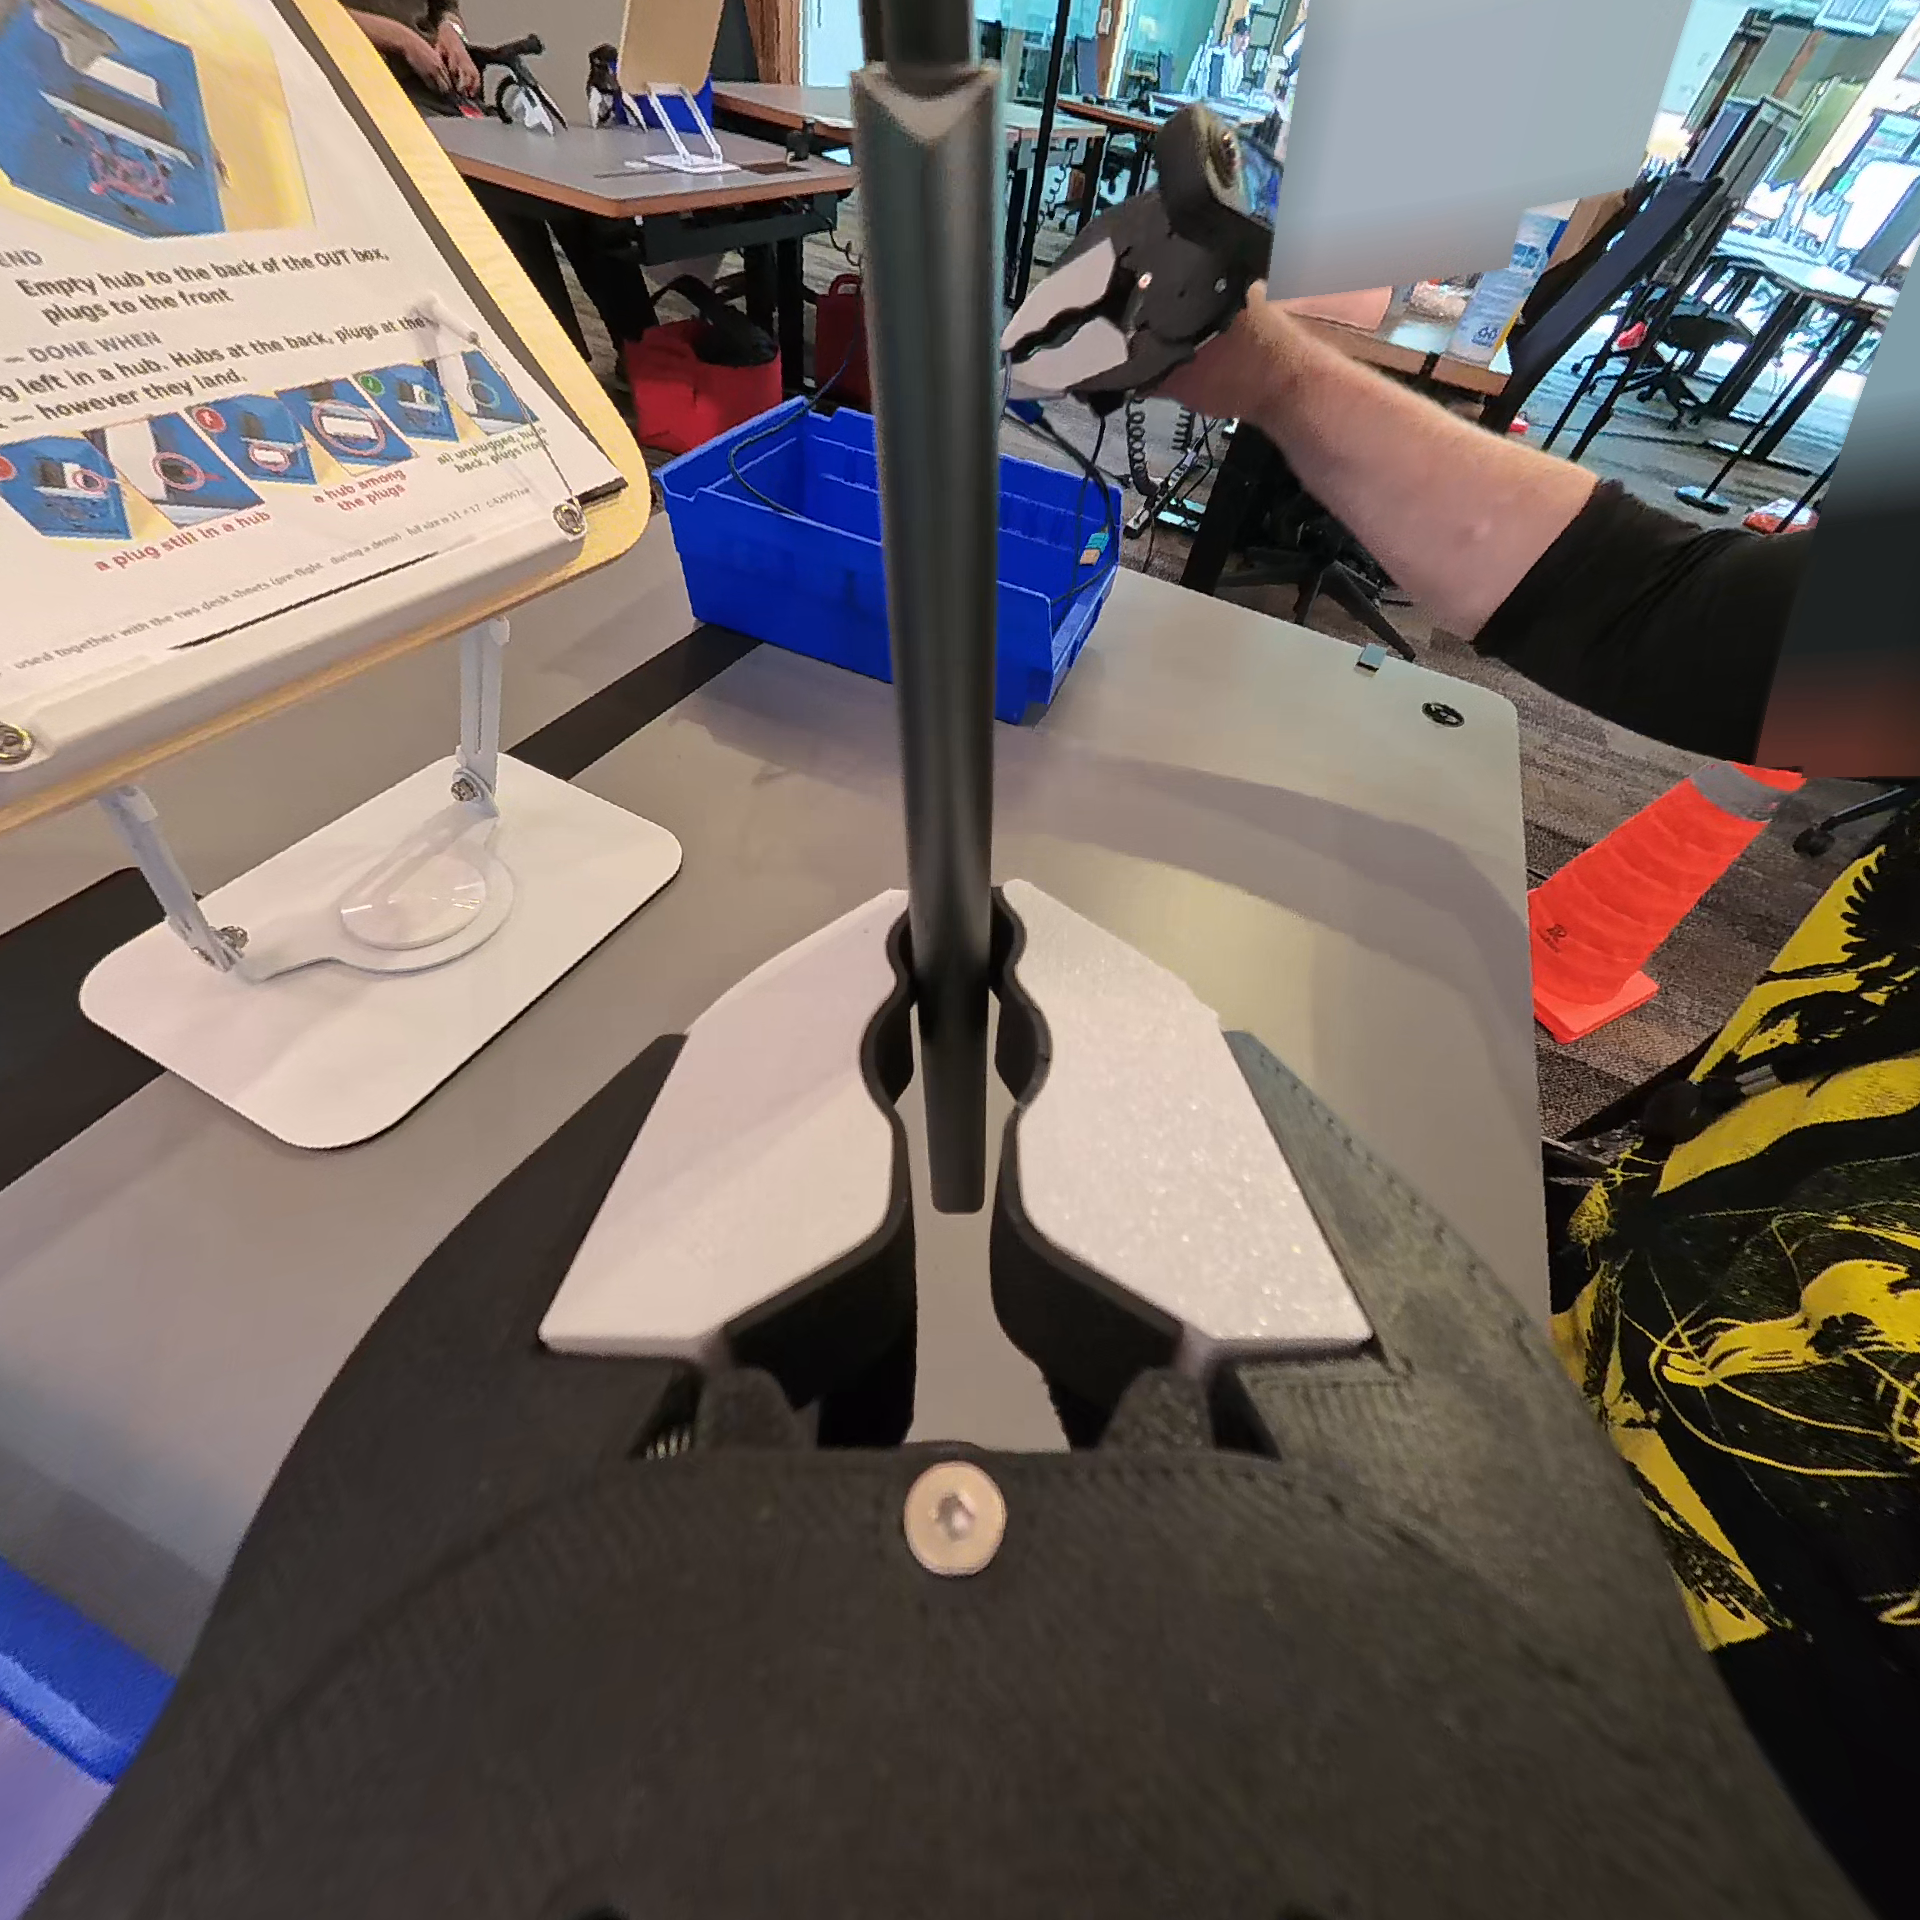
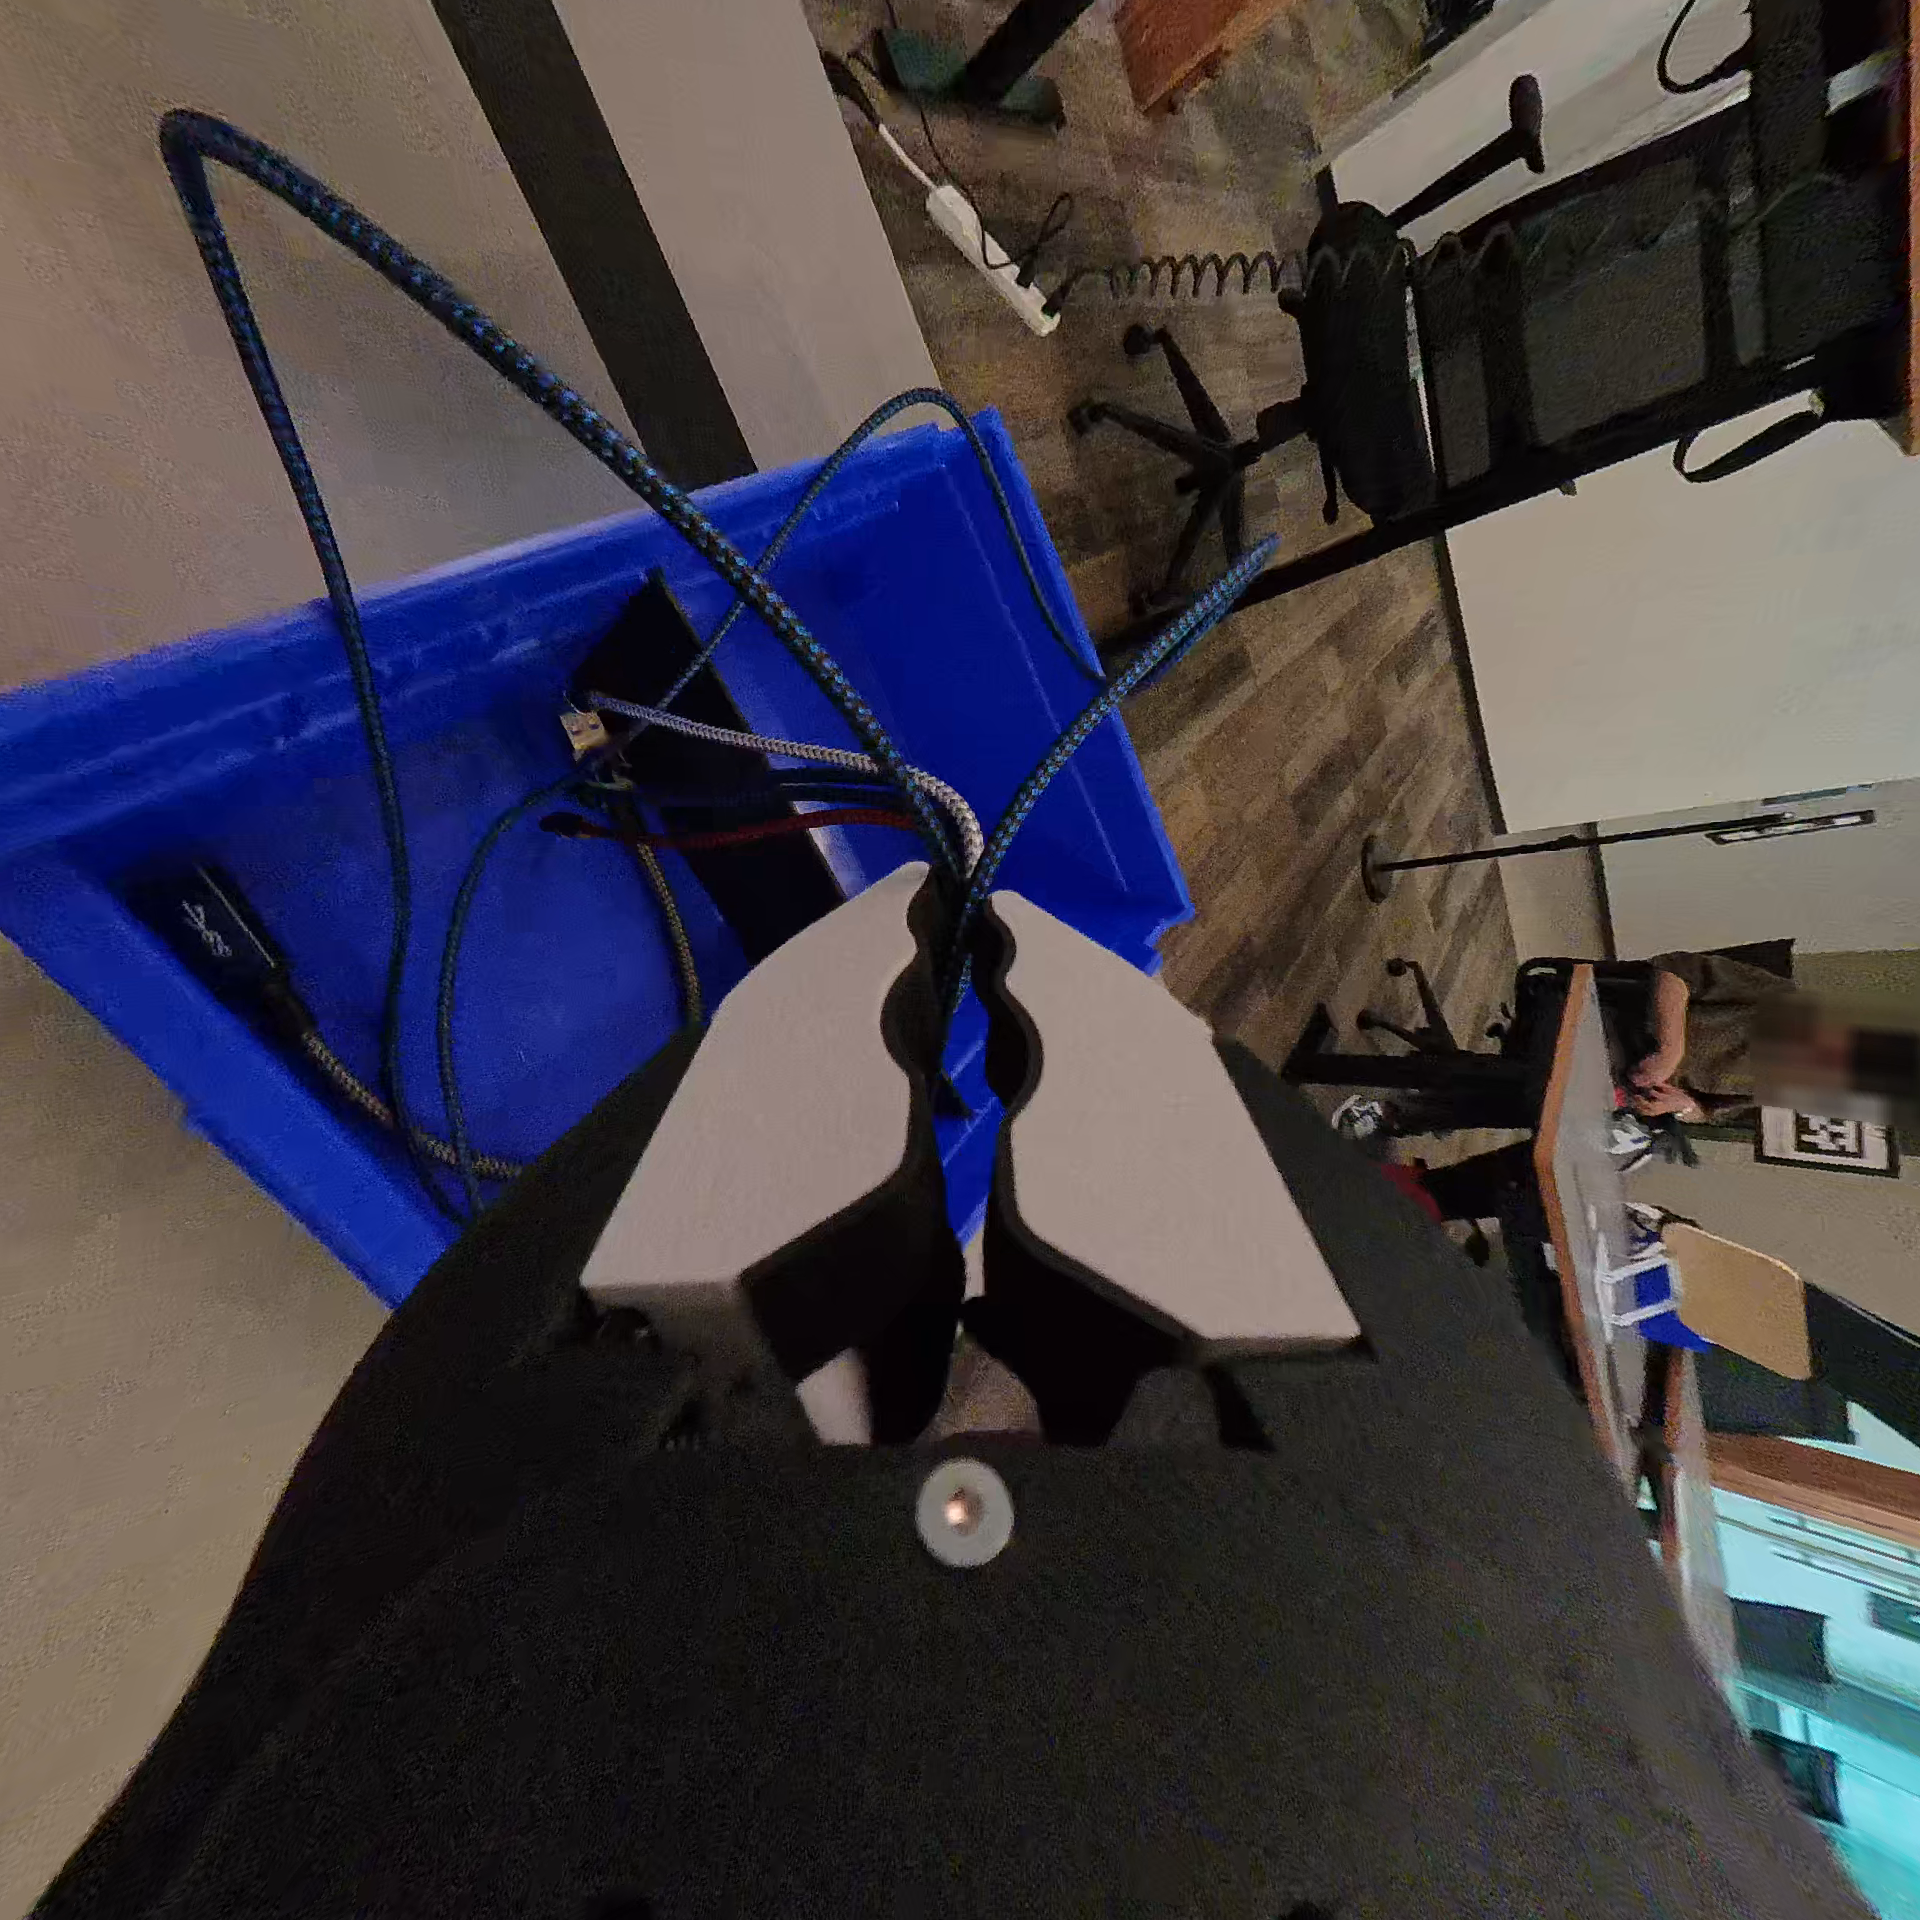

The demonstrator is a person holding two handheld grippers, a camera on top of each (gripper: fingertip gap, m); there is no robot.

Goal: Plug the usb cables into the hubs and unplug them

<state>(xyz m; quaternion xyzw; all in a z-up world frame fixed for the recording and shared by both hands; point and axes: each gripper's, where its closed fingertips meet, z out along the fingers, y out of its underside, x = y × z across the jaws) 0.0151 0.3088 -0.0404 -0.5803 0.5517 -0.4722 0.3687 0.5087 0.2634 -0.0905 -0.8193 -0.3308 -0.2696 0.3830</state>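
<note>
My left gripper [image 1: 954, 914] is shut on a long slim dark grey hub [image 1: 930, 520], which stands up out of the jaws above the grey table [image 1: 1247, 831]. My right gripper [image 2: 956, 904] is shut on a bundle of braided usb cables [image 2: 727, 561]: blue-black, grey-white [image 2: 748, 740] and dark red [image 2: 748, 831]. They hang into the blue bin [image 2: 312, 675], and a metal plug [image 2: 582, 730] shows at one end. A second black hub [image 2: 223, 940] lies in the bin. In the left wrist view the right gripper [image 1: 1101, 332] is hand-held above the bin [image 1: 810, 540].
An instruction board [image 1: 260, 364] on a white stand [image 1: 416, 935] takes up the left of the table. A black divider [image 2: 665, 665] crosses the bin. An orange cone [image 1: 1642, 894] lies on the floor to the right. Office chairs and desks stand beyond the table.
</note>
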